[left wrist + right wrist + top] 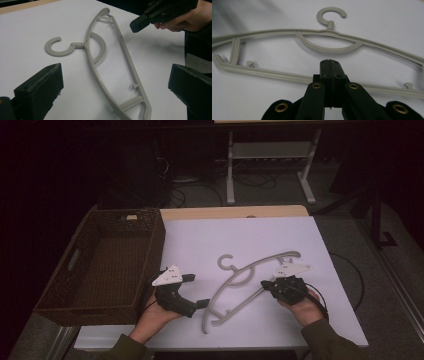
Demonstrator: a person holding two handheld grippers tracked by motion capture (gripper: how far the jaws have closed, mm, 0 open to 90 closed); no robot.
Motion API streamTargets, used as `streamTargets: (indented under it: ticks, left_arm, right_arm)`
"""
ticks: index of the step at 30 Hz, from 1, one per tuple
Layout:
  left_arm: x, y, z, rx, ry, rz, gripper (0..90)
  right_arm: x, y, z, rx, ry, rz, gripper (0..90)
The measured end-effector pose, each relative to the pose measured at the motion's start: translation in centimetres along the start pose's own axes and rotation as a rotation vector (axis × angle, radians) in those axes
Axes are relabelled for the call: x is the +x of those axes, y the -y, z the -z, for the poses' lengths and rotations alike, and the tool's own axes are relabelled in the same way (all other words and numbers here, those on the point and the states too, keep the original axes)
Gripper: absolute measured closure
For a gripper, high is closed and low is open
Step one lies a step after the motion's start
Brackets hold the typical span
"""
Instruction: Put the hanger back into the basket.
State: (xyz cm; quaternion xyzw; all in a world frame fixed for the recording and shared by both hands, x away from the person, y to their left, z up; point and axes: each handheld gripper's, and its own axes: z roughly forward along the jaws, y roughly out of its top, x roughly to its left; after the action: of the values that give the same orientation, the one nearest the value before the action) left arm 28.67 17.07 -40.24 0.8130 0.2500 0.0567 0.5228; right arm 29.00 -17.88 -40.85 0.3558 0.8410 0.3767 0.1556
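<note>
A grey plastic hanger lies flat on the white sheet, with its hook toward the far side of the table. My left gripper is held just left of the hanger's near end, open and with nothing between its jaws. In the left gripper view the hanger stretches across the sheet between my spread left gripper jaws. My right gripper is shut and empty, its tip at the hanger's lower bar. In the right gripper view my right gripper covers part of that bar of the hanger. I cannot tell whether it touches.
A dark wicker basket stands at the left edge of the table, right beside my left hand. The white sheet covers most of the wooden tabletop. A metal stand and cables are on the floor beyond the table.
</note>
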Motion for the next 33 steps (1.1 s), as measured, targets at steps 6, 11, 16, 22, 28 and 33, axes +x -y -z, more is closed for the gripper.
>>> streamTargets:
  ticks: [6,11,16,22,28,33]
  left_arm:
    - [0.1,0.1,0.1,0.0,-0.003,0.001,0.0]
    - [0.0,0.1,0.0,-0.001,-0.002,0.001,0.0]
    - [0.1,0.1,0.1,0.0,-0.004,0.002,0.0]
    - [0.0,0.1,0.0,0.001,-0.003,0.001,0.0]
    - [0.0,0.1,0.0,0.002,-0.003,0.002,0.0]
    - [0.0,0.0,0.0,0.002,-0.003,0.003,0.0]
  right_arm:
    - [0.2,0.1,-1.2,0.043,-0.019,0.005,89.2]
    - [0.1,0.4,-1.9,0.067,-0.027,0.004,89.3]
    - [-0.1,0.5,-2.2,0.074,-0.025,-0.005,89.3]
    - [-0.2,0.6,-2.7,0.079,-0.031,-0.005,89.3]
    - [-0.1,0.6,-3.0,0.086,-0.032,0.0,89.3]
    - [-0.1,0.7,-3.1,0.098,-0.03,0.0,89.3]
